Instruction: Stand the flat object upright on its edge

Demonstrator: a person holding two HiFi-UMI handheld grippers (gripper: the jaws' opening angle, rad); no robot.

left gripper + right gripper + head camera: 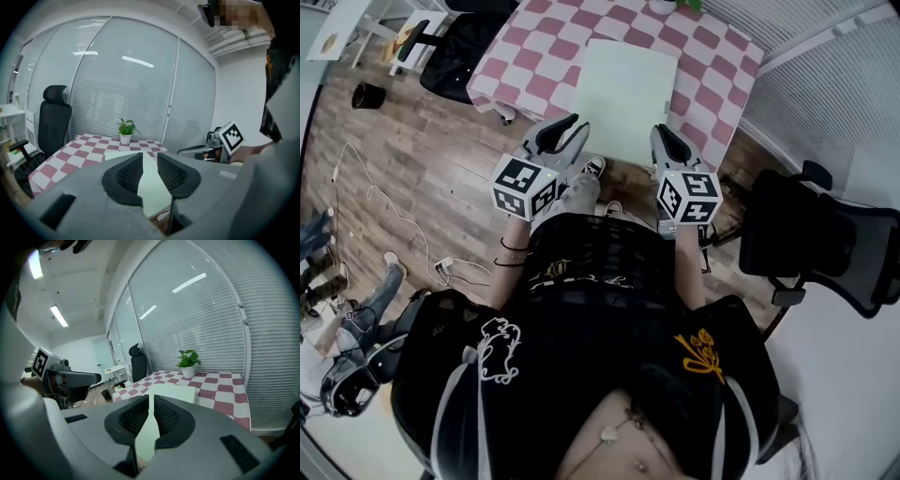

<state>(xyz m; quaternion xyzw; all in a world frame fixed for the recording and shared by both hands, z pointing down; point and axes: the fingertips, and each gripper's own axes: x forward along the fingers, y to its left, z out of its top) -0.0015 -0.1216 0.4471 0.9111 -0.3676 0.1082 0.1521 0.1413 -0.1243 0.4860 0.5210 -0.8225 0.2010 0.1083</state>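
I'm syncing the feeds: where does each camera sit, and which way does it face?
Head view: on the head, looking steeply down at table, board, left tongs, right tongs, torso.
Left gripper view: on left tongs, facing plant across the table; own jaws, right tongs show.
Right gripper view: on right tongs, facing plant; own jaws, left tongs show.
Gripper views share plant and board.

one board [628, 94], one plant [125, 129], two chairs [459, 47] [816, 234]

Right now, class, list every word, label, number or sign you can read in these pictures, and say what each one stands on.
No text is readable.
Marker cubes: black-and-white square patterns, no letters.
Black shirt: small yellow and white print, too blurred to read.
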